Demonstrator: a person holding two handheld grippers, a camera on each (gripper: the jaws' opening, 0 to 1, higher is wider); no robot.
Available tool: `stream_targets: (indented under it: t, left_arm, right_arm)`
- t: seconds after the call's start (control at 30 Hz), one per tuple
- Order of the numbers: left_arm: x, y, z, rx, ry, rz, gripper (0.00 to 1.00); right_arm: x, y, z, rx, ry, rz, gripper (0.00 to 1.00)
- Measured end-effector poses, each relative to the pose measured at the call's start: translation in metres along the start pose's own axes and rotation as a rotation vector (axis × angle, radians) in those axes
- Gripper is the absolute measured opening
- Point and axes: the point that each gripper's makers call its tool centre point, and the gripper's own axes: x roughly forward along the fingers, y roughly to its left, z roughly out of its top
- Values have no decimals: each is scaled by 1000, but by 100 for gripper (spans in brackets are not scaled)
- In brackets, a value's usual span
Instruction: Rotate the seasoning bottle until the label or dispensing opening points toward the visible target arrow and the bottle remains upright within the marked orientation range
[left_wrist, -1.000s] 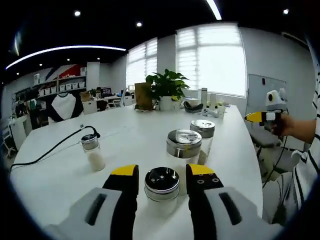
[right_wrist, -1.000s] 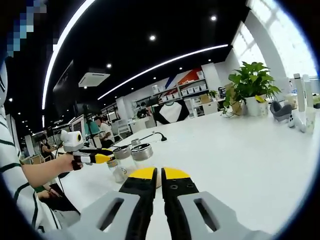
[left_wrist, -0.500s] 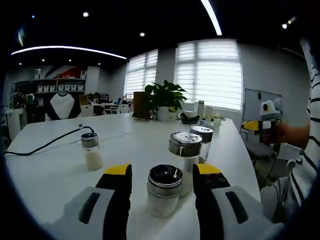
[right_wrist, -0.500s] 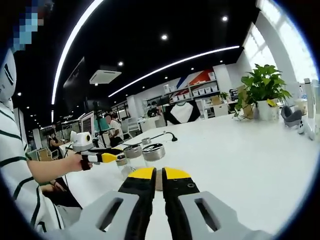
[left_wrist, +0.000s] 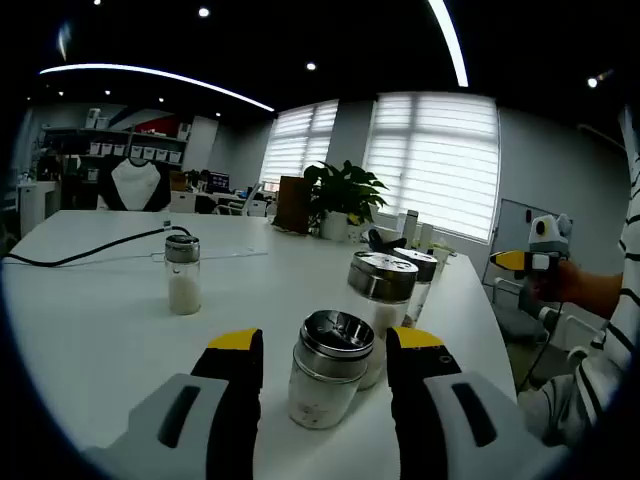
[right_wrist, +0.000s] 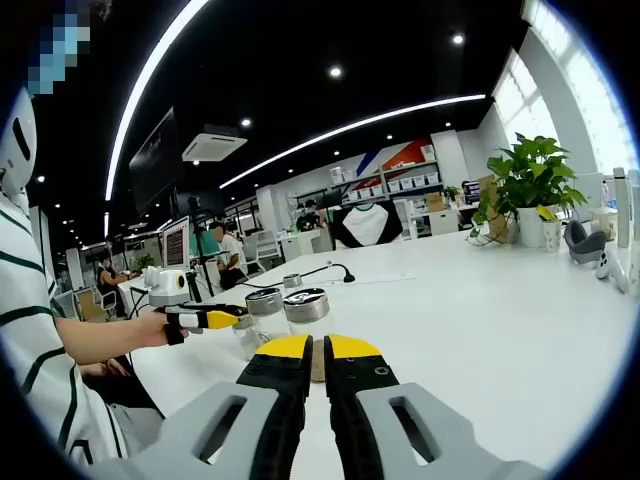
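Observation:
A glass seasoning bottle (left_wrist: 326, 375) with a perforated metal lid stands upright on the white table (left_wrist: 100, 340). It sits between the jaws of my left gripper (left_wrist: 327, 340), which is open with a small gap on each side. My right gripper (right_wrist: 318, 347) is shut on nothing and hovers above the table; in the left gripper view this right gripper (left_wrist: 522, 261) is off to the right, held by a hand. In the right gripper view the left gripper (right_wrist: 208, 319) reaches toward the bottles (right_wrist: 306, 312) from the left.
A larger metal-lidded jar (left_wrist: 381, 296) stands just behind the bottle, with another jar (left_wrist: 421, 272) behind it. A small shaker (left_wrist: 182, 276) stands to the left near a black cable (left_wrist: 90, 255). A potted plant (left_wrist: 344, 196) and small items sit at the far table end.
The left gripper's camera has dropped lower and nearer the table, so the bottle between its jaws looks larger and more side-on. Both grippers keep their states.

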Motion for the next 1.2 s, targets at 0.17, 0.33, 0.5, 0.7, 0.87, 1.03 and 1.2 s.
stream_targets:
  t: [0.17,0.33,0.5,0.7,0.87,1.03,1.2]
  left_arm:
    - [1,-5,1,-13,-6,-18,37]
    - [2,-6,1,10,-4,-24,33]
    - [3,-7,1,54,5,-18,33]
    - [1,-5,1,59,0,19,33]
    - [0,-2,1,22,-30,159,33]
    - [2,-5,0,21,-55,213,33]
    - [0,-2,0,21,-48,265,32]
  right_arm:
    - [-1,-2,-3,-1,3,-6,2]
    - [-2,-3,-5,1,7,-8,2]
    - [-3,-6,-2,-4,-2,-12,2]
    - [-3,-9,-2,-15,-4,-21,1]
    - [-4,-12,-1,-33,-9,-46,0]
    - [-4,-11,1,-47,-10,-51,0]
    - [-6,-10,1,-49,-10,-58,0]
